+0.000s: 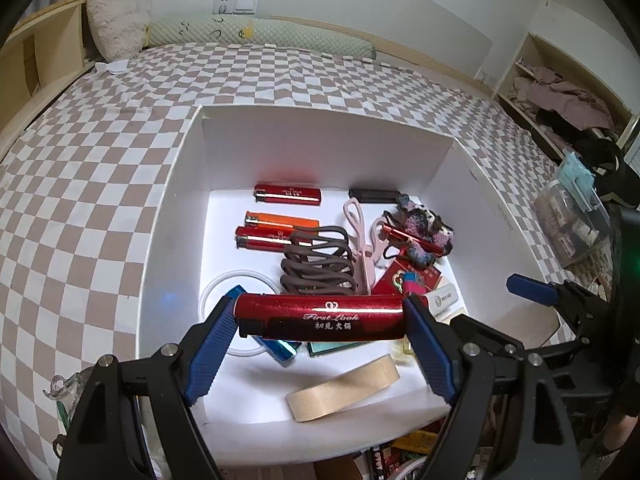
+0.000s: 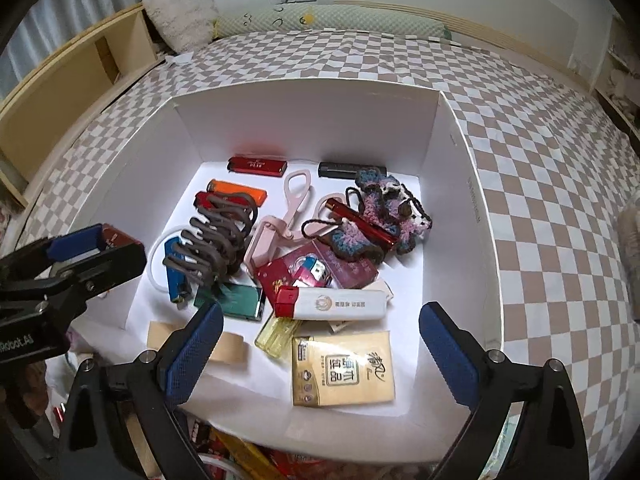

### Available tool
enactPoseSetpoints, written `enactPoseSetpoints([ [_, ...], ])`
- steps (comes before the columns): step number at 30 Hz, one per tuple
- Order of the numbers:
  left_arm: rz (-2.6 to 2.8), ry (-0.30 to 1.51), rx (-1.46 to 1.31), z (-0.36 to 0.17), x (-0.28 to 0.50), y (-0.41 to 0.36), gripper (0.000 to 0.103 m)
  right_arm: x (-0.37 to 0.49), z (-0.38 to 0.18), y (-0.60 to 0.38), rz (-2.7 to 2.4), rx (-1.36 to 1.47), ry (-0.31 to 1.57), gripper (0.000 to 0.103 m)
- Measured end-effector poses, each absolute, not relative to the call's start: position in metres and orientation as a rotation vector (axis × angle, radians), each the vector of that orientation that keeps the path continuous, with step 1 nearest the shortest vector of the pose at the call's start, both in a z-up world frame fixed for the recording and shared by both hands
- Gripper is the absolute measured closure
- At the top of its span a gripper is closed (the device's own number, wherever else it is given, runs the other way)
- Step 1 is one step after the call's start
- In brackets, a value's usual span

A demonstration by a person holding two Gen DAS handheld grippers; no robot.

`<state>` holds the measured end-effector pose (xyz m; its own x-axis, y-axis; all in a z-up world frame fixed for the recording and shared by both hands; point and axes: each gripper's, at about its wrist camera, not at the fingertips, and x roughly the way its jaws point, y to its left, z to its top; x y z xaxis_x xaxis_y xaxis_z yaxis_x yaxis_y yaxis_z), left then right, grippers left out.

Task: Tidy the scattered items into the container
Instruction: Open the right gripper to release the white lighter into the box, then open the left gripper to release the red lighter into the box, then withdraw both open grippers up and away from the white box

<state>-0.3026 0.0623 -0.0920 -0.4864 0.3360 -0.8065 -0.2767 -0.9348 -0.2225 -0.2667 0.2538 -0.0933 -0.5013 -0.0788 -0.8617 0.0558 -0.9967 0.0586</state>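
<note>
White cardboard forms the container (image 2: 460, 184), an open box sitting on a bed covered in a brown-and-white checked sheet (image 2: 540, 152); every place below is given relative to that box.

Inside it, near its front wall, a yellow packet with printed characters (image 2: 343, 366) lies flat. Near the middle of the box floor, a brown coiled hair clip (image 2: 218, 240) rests beside pink scissors (image 2: 280, 224). Toward the right wall lies a crocheted purple-and-blue piece (image 2: 384, 208) with a slim red tube (image 2: 360, 222) across it. A white lighter with a red cap (image 2: 332, 304) sits just behind the packet, partly over a yellow translucent lighter (image 2: 276, 336). Along the back wall lie a red lighter (image 2: 256, 166) and a black one (image 2: 348, 170); an orange lighter (image 2: 240, 194) lies just in front of the red one. A tan strip of tape (image 1: 344, 388) curls on the floor at the front left.

Over the box's front left corner, the left gripper (image 1: 320, 320) pinches a red lighter marked "First Look" (image 1: 320, 314) end to end between its blue pads, above the box floor. The right gripper (image 2: 320, 344) hangs over the front edge of the box with its jaws spread wide, nothing pressed between them, the yellow packet lying below the gap.
</note>
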Motion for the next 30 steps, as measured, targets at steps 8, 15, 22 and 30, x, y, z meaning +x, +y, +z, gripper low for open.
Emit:
enactPoseSetpoints([
  [8,2.426,-0.023,-1.454,-0.098,-0.307,0.069,0.02,-0.26,-0.094,0.252,-2.658,1.527,0.006,0.005],
  [15,2.427,-0.025,-1.49,-0.1,-0.315,0.071,0.02,-0.26,-0.094,0.251,-2.651,1.526,-0.009,0.005],
  [22,2.433,-0.016,-1.455,-0.092,-0.311,0.07,0.019,-0.26,-0.089,0.251,-2.649,1.508,-0.049,0.005],
  [30,2.491,0.009,-1.382,-0.076,-0.303,0.066,0.019,-0.257,-0.08,0.244,-2.659,1.471,-0.036,0.005],
])
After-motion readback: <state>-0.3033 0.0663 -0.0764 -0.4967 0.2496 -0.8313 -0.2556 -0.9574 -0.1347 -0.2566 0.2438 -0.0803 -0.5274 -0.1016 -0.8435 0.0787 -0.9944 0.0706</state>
